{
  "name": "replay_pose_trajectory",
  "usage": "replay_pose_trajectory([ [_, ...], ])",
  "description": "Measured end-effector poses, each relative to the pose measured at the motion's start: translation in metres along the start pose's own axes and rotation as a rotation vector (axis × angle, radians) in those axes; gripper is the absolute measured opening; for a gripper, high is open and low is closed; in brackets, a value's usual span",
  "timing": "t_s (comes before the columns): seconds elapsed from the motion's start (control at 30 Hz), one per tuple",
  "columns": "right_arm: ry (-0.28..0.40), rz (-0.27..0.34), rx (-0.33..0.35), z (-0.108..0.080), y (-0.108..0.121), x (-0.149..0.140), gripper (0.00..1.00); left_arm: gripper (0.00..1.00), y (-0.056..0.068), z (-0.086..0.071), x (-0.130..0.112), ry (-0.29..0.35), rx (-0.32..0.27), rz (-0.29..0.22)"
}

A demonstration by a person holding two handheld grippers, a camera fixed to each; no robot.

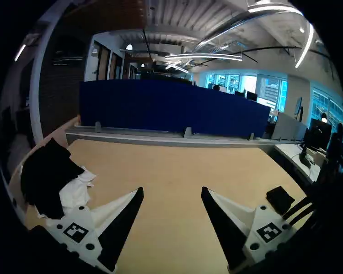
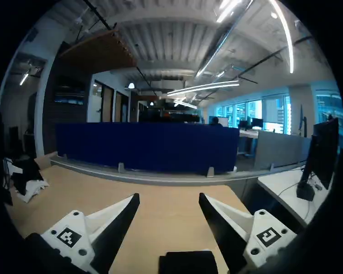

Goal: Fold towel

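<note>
A heap of black and white towels (image 1: 57, 182) lies at the left end of the light wooden table (image 1: 171, 173); the same heap (image 2: 27, 180) sits far left in the right gripper view. My left gripper (image 1: 171, 194) hangs open above the table, right of the heap, nothing between its fingers. A folded black towel (image 1: 280, 199) rests at the table's right edge. In the right gripper view that folded black towel (image 2: 188, 262) lies just below and in front of my right gripper (image 2: 169, 198), which is open and empty.
A blue partition (image 1: 171, 107) on a grey rail runs along the table's far edge. A neighbouring white desk (image 2: 286, 187) with a monitor (image 2: 320, 153) stands to the right. Black chair parts (image 1: 304, 208) show near the right edge of the left gripper view.
</note>
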State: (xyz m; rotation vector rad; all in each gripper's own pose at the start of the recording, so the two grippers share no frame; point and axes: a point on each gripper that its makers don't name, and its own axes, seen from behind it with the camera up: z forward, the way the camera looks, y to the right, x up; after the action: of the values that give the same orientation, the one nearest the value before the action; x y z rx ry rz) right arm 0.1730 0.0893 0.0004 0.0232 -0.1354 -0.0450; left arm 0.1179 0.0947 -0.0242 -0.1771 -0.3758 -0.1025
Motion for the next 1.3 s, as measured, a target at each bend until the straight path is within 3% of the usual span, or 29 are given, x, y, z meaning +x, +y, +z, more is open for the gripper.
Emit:
replay_pose_trajectory([
  [0.37, 0.054, 0.000, -0.005, 0.007, -0.043, 0.027, 1.00, 0.93, -0.023, -0.005, 0.040, 0.141, 0.060, 0.011],
  [0.57, 0.070, 0.014, -0.009, 0.010, -0.066, 0.033, 1.00, 0.93, -0.027, -0.005, 0.049, 0.181, 0.078, 0.041],
  [0.77, 0.072, 0.038, -0.001, 0.010, -0.087, 0.035, 1.00, 0.93, -0.033, -0.006, 0.053, 0.215, 0.109, 0.075],
  [0.97, 0.072, 0.027, -0.018, 0.012, -0.094, 0.035, 1.00, 0.93, -0.048, -0.009, 0.053, 0.242, 0.133, 0.064],
  [1.3, 0.088, 0.006, -0.041, 0.012, -0.100, 0.036, 1.00, 0.93, -0.062, -0.003, 0.030, 0.235, 0.166, 0.092],
])
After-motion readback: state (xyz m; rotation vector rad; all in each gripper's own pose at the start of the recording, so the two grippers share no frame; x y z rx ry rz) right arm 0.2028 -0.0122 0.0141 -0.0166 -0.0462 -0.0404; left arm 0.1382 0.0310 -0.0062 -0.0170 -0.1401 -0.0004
